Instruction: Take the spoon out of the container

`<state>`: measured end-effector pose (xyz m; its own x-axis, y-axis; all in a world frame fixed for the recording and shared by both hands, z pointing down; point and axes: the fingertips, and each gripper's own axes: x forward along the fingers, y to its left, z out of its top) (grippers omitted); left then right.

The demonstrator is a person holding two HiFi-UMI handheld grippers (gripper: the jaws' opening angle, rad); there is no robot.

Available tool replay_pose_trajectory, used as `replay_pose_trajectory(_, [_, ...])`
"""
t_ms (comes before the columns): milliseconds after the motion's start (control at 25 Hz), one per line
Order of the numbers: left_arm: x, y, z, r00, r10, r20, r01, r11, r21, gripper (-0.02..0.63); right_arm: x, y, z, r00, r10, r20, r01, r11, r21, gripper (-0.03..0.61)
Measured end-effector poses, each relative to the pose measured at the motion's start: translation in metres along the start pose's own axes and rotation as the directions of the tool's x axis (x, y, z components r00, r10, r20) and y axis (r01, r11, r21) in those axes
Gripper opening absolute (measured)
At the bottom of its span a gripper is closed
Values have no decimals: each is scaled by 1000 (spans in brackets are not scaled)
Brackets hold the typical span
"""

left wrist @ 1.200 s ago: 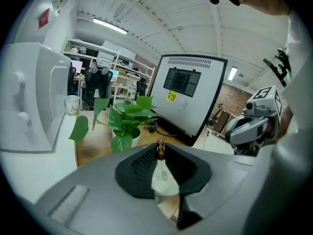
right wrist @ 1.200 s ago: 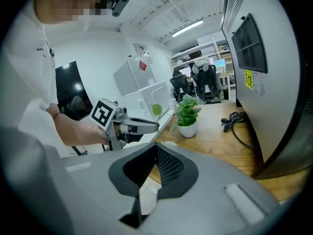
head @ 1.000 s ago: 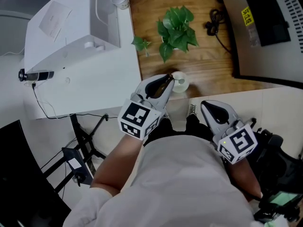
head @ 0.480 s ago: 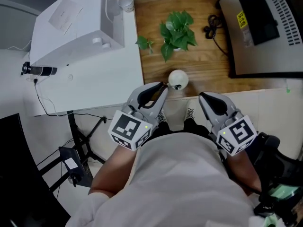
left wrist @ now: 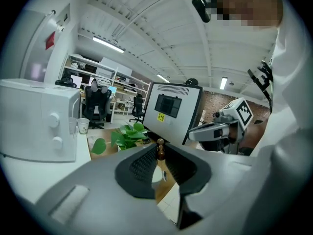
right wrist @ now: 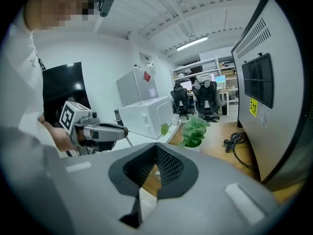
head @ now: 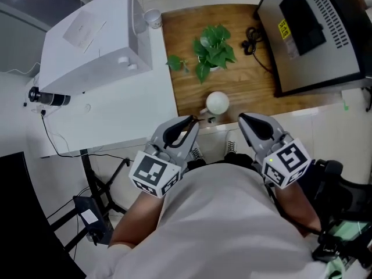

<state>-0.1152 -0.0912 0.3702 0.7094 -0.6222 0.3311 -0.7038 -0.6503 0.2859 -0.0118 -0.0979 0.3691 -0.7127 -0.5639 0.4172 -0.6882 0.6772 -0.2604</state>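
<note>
- Spoon [left wrist: 160, 149]: a slim, dark wooden handle with a turned knob at its end, clamped between the pads of the left tongs [left wrist: 159, 155]. In the head view a short dark length of it projects from the tips towards the container [head: 218, 103].
- Position: the spoon's far end sits just beside the container's near side. Whether the bowl has cleared the rim cannot be made out.
- Container: small, white and rounded, standing at the near edge of the wooden desk [head: 250, 74], well apart from the potted plant [head: 212, 46].
- Left tongs: closed on the handle, the jaws held slightly apart by its thickness.
- Right tongs [right wrist: 156, 150]: tips together with nothing between them, held beside the left pair and short of the container.
- Handling (judged): the spoon is probably light and stiff, and wood should bite well on the ribbed pads. A thin handle gripped at one spot may swivel.
- Where to hold (judged): on the shaft just below the knob, across its width.
- Risk (judged): the container looks light and close to the edge, so a dragging bowl could tip it.
</note>
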Motion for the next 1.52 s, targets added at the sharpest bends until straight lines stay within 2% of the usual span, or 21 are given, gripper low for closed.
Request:
replay_pose_trajectory(120, [-12, 7, -3, 1000, -21, -5, 21, 1000, -18, 54, -3, 15, -1, 1000, -20, 11, 20, 1000, 18, 8])
replay_pose_trajectory(400, [-31, 3, 2, 997, -71, 34, 70, 997, 25, 54, -15, 35, 0, 995, -88, 38, 88, 996, -16, 8])
replay_pose_trajectory(680, [-61, -22, -3, 998, -25, 58, 24, 1000, 8, 54, -34, 63, -3, 999, -40, 33, 41, 998, -50, 8])
replay_pose_trajectory(800, [-56, -32, 1, 995, 10, 97, -11, 1000, 14, 54, -47, 55, 3, 999, -15, 49, 19, 995, -99, 8])
replay_pose_trajectory(920, [-51, -56, -3, 991, 49, 125, -48, 999, -8, 54, -77, 47, -1, 998, -2, 61, 9, 993, -118, 8])
replay_pose_trajectory(1160, [-51, -118, -20, 982, 119, 146, -118, 993, -13, 54, -146, 39, -37, 997, 32, 63, -24, 992, -121, 6])
replay_pose_trajectory(1360, [-52, -175, -38, 978, 146, 151, -146, 989, -10, 54, -203, 42, -63, 992, 72, 99, -60, 991, -122, 8])
replay_pose_trajectory(1520, [-60, -205, -51, 974, 169, 154, -170, 985, -5, 54, -232, 49, -82, 993, 82, 86, -70, 989, -133, 6])
